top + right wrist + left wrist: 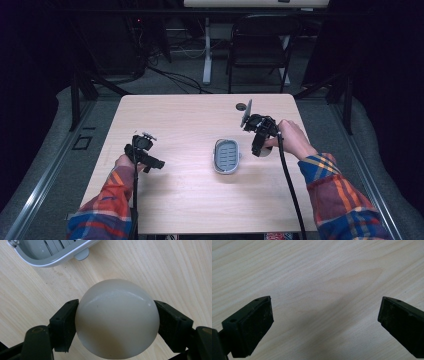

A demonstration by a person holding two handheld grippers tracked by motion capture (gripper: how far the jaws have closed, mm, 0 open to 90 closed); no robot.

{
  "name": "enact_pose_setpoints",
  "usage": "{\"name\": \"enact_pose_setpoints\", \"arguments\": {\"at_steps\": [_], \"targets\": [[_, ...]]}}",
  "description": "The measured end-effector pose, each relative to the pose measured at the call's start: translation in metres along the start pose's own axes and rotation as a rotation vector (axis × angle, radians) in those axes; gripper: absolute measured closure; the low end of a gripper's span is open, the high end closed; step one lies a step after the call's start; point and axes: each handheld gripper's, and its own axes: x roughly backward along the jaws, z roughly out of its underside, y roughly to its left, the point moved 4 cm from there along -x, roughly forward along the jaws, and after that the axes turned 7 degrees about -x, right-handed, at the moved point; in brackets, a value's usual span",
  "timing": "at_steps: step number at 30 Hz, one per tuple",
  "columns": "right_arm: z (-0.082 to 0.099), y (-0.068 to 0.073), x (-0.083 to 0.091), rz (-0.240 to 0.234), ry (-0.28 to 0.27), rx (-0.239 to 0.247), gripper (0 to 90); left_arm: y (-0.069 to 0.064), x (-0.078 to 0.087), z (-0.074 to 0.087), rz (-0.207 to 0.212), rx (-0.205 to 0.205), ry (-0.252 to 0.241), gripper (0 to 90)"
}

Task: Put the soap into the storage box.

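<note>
**Right tongs clamped on ball; left tongs spread over bare worktop**

No brand, label or writing is legible on any item.

Worktop (pixel 190 200): pale wood-grain laminate, rectangular with rounded corners, matte. A small dark round spot (pixel 241 106) sits near its far edge.

Ball (pixel 117 318): off-white, smooth, slightly glossy with soft highlights, round. It is gripped between the two black jaws of the right tongs (pixel 117 322), one pad pressing each side. In the high view the right tongs (pixel 261 149) are at the right of the worktop, just beside the tray, and a pale bit of the ball (pixel 265 152) shows under them.

Tray (pixel 226 156): grey plastic, oval-rectangular with rounded rim, slotted ribs inside, a small tab on one edge. It lies flat near the worktop's middle. In the right gripper view its rim (pixel 57 261) is close beyond the ball, not touching it.

Left tongs (pixel 325 322): jaws wide apart, nothing between them, bare wood beneath. Pads are flat, black, scuffed. In the high view the left tongs (pixel 155 164) are at the left of the worktop, well apart from the tray.

Sleeves (pixel 112 200): plaid, orange, red and blue.
</note>
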Motion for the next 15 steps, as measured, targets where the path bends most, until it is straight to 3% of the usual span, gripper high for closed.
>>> {"name": "enact_pose_setpoints", "arguments": {"at_steps": [15], "targets": [[-0.018,0.01,0.006,0.003,0.0,0.042,24.0,0.001,0.0,0.001,0.003,0.007,-0.005,0.1]]}}
